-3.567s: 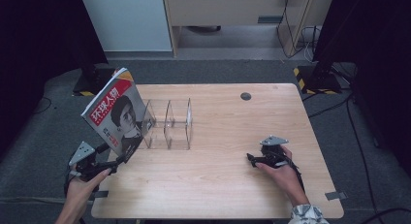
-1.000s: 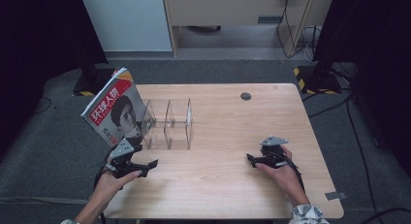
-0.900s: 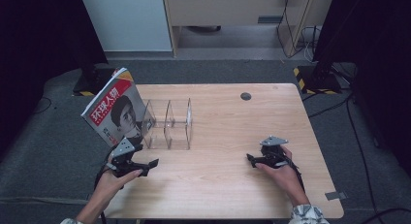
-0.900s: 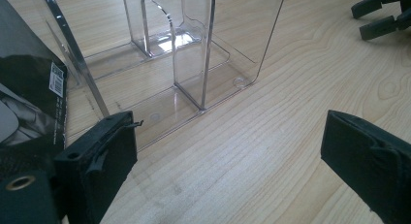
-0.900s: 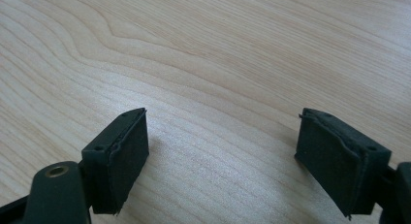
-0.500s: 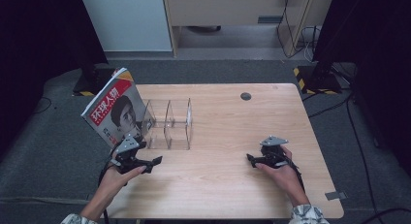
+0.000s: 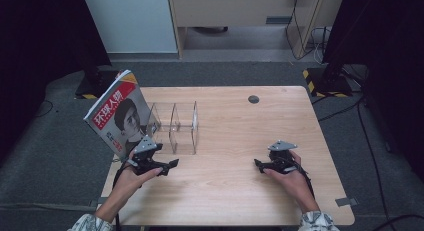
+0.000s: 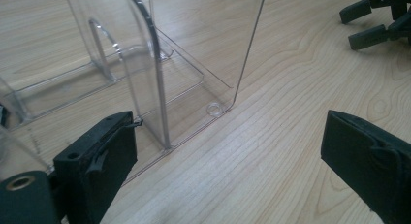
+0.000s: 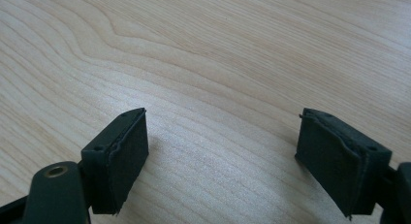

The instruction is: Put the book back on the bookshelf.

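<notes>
One magazine (image 7: 119, 118) leans at the worktop's (image 7: 235, 191) left edge against one clear acrylic file rack (image 7: 174, 126) with three dividers. My left gripper (image 7: 165, 167) sits just in front of that rack, jaws apart and empty. To do this well, I judge I should come at the magazine's lower edge squarely and keep clear of the dividers. My right gripper (image 7: 261, 165) rests far right, jaws apart on bare wood.

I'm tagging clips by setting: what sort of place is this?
Probably a lab or recording room: a lone wooden table on grey carpet, black curtains at the sides, loose cables and hazard-striped stand bases on the floor.
</notes>
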Demonstrator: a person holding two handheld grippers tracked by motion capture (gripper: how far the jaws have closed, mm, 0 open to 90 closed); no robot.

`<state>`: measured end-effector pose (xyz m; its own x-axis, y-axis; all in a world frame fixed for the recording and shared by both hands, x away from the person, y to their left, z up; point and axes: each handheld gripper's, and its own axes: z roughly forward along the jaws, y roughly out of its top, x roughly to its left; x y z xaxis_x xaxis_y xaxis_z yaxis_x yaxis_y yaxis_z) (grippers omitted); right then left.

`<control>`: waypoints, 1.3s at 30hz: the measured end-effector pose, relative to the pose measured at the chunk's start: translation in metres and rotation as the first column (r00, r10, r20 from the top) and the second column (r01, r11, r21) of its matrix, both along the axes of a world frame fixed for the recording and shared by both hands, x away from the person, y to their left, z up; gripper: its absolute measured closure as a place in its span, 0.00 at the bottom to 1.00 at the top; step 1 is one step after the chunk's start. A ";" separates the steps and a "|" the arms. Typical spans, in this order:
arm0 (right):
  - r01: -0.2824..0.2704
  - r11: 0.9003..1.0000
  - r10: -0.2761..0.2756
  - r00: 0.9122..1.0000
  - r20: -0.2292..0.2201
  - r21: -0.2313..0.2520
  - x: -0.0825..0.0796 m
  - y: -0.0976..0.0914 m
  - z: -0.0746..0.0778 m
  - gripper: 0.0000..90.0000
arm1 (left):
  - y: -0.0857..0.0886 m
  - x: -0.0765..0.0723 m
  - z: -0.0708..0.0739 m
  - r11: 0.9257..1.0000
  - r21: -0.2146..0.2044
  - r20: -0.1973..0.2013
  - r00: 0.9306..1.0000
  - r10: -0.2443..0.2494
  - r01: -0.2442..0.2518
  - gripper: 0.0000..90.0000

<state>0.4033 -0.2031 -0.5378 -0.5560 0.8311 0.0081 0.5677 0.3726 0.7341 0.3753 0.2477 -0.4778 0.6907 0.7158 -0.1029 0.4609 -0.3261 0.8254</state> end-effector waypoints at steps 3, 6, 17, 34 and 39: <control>0.000 1.000 0.000 1.000 0.000 0.000 0.000 0.000 0.000 0.21 | -0.007 0.002 0.000 1.000 0.004 -0.007 1.000 -0.011 0.011 0.06; 0.001 1.000 -0.001 1.000 -0.002 0.001 0.000 0.000 0.000 0.21 | -0.013 0.002 0.000 1.000 0.003 -0.010 1.000 -0.024 0.024 0.06; -0.003 1.000 0.003 1.000 0.001 0.001 -0.001 0.001 0.000 0.21 | -0.043 0.003 0.000 0.996 0.012 -0.014 0.996 -0.086 0.086 0.06; -0.008 1.000 0.008 1.000 -0.001 0.000 -0.001 0.001 0.000 0.21 | -0.075 0.004 -0.006 0.990 0.027 -0.024 0.990 -0.141 0.142 0.06; -0.009 1.000 0.009 1.000 -0.002 0.000 -0.001 0.001 0.000 0.20 | -0.086 0.005 -0.009 0.987 0.029 -0.031 0.987 -0.159 0.160 0.06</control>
<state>0.4021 -0.2022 -0.5378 -0.5634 0.8261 0.0089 0.5657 0.3778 0.7330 0.3801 0.1612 -0.4869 0.7931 0.6002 -0.1038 0.4244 -0.4223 0.8010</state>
